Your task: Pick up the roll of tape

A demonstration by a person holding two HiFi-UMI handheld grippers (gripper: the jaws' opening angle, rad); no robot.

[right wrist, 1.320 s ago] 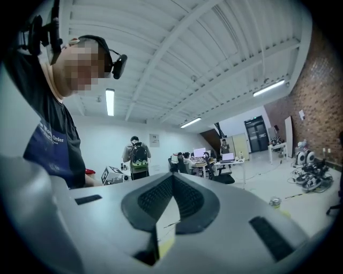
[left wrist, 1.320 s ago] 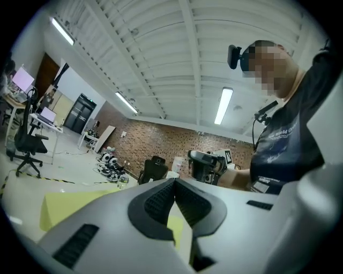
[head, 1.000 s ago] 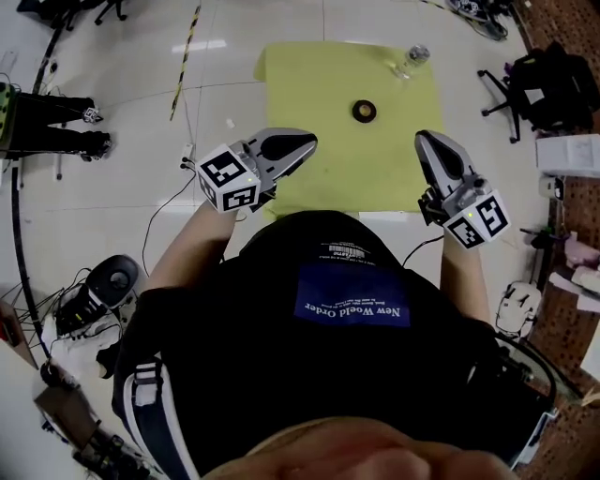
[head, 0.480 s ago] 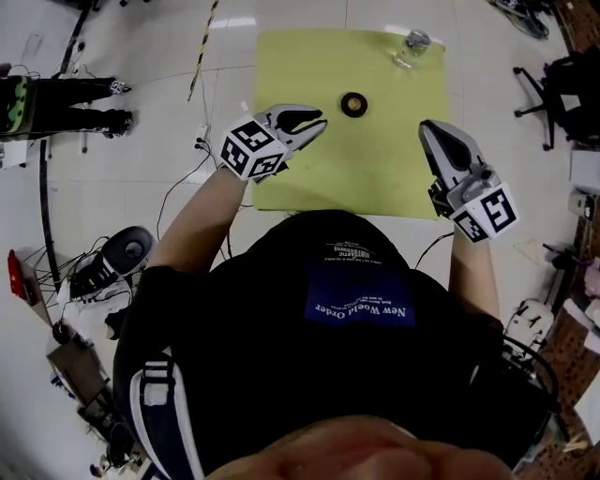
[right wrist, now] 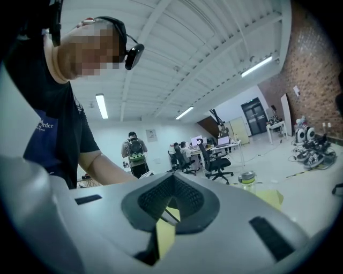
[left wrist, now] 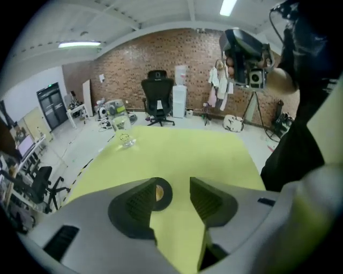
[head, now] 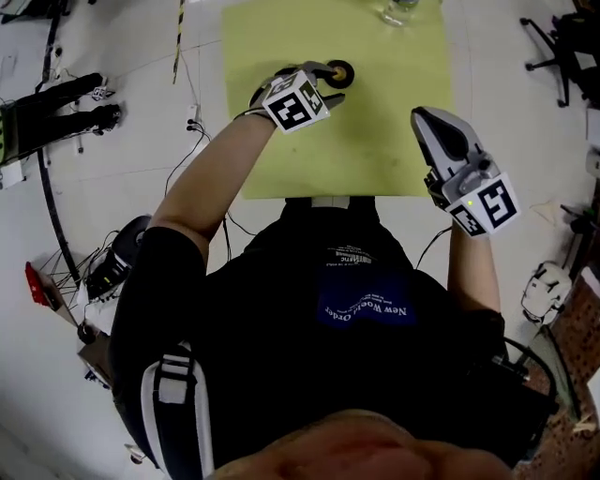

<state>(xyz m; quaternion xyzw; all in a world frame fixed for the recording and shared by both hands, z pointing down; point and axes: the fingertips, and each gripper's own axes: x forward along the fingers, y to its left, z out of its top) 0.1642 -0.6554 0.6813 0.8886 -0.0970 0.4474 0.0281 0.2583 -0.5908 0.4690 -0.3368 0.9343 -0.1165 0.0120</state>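
The roll of tape (head: 341,73), a small dark ring, lies on the yellow mat (head: 375,141) near its far side. My left gripper (head: 327,79) points steeply down right beside it, jaws opening. In the left gripper view the tape (left wrist: 164,193) shows just past the tip of the left jaw, partly hidden by it, and no pad presses on it; the left gripper (left wrist: 174,196) has bare mat (left wrist: 182,155) in its gap. My right gripper (head: 432,123) hovers level over the mat's right edge, shut and empty. The right gripper (right wrist: 172,181) shows its pads meeting.
A clear glass jar (head: 398,11) stands at the mat's far edge, also seen as the jar (left wrist: 122,132) from the left gripper. Cables (head: 187,131) trail on the white floor left of the mat. An office chair (head: 562,42) stands far right. Another person's legs (head: 56,112) are at the left.
My left gripper has reached forward and down over the mat to the tape, and its jaws have gone from shut to wide apart. The right gripper stayed shut near the mat's right edge.
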